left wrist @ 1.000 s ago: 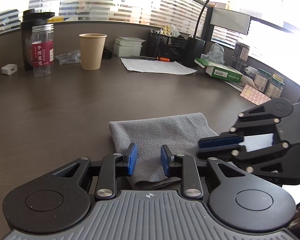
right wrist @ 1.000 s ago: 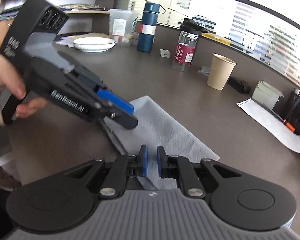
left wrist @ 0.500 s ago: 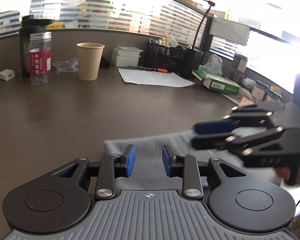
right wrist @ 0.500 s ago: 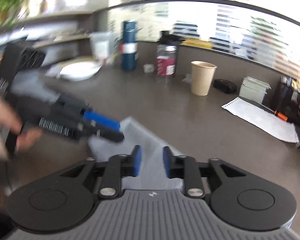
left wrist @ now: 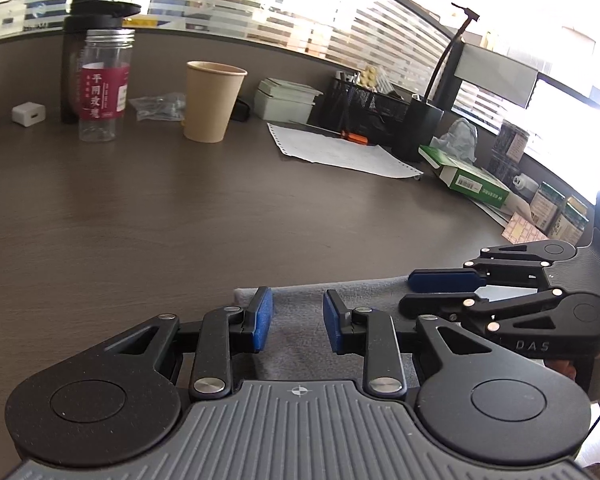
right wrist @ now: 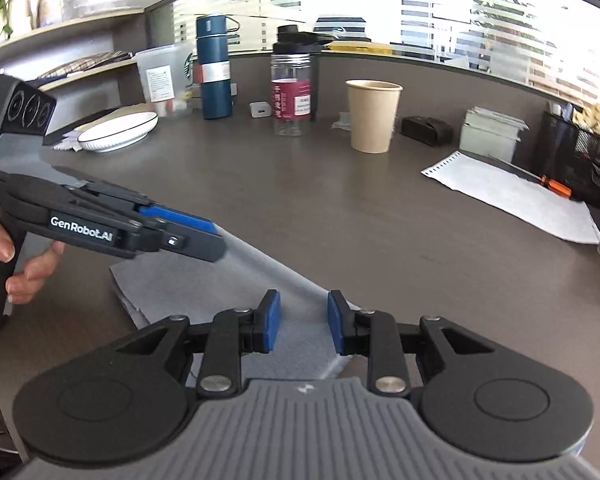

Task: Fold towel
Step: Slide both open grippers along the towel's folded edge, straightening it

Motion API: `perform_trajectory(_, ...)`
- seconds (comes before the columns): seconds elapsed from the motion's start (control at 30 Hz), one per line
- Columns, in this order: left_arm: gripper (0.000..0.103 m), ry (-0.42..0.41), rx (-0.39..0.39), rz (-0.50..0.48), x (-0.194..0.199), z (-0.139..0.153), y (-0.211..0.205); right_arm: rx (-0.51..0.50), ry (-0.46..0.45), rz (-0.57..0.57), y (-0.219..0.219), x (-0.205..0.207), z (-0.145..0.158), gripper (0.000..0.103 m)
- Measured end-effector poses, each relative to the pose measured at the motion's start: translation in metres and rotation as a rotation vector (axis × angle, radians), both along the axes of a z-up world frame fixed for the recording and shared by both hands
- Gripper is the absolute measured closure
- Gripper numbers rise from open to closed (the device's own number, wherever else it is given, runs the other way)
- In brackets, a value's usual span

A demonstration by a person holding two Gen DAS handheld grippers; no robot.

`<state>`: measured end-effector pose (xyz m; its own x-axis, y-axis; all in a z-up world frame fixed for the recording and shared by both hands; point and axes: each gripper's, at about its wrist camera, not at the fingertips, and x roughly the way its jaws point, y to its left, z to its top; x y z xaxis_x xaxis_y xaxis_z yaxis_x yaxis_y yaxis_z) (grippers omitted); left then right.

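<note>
From my left wrist: my left tongs [left wrist: 296, 326] stand apart over the grey towel [left wrist: 300, 344], which lies folded on the counter [left wrist: 180, 220] — nothing pinched, I judge to let the fold rest. From my right wrist: my right tongs [right wrist: 303, 322] also gape above the towel [right wrist: 236, 280], clear of its corner.

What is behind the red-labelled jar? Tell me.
Directly behind the red-labelled jar stands a dark bottle with a black lid. The jar covers its lower body, so its base cannot be seen.
</note>
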<state>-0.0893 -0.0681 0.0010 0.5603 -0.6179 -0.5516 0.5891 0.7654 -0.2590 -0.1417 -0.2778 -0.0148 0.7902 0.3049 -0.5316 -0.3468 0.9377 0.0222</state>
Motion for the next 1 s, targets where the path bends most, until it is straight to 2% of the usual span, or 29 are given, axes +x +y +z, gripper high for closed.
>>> perform_trajectory(0.17,0.066,-0.007,-0.012,0.010,-0.006,0.004,0.010,-0.014,-0.001,-0.010,-0.002,-0.004,0.003,0.074)
perform_trajectory(0.33,0.060,-0.044,-0.069,-0.024,-0.037,0.011,0.019,-0.038,-0.025,-0.009,0.000,-0.015,0.011,0.073)
perform_trajectory(0.43,0.060,-0.026,-0.046,-0.034,-0.048,0.003,0.018,-0.044,-0.034,0.050,0.016,-0.025,0.009,0.073)
perform_trajectory(0.6,0.060,-0.007,-0.053,-0.019,-0.053,-0.002,0.024,-0.096,-0.040,0.132,0.040,-0.035,0.002,0.073)
perform_trajectory(1.0,0.059,-0.015,-0.048,-0.013,-0.060,-0.004,0.033,-0.085,-0.020,0.067,0.017,-0.056,-0.004,0.071)
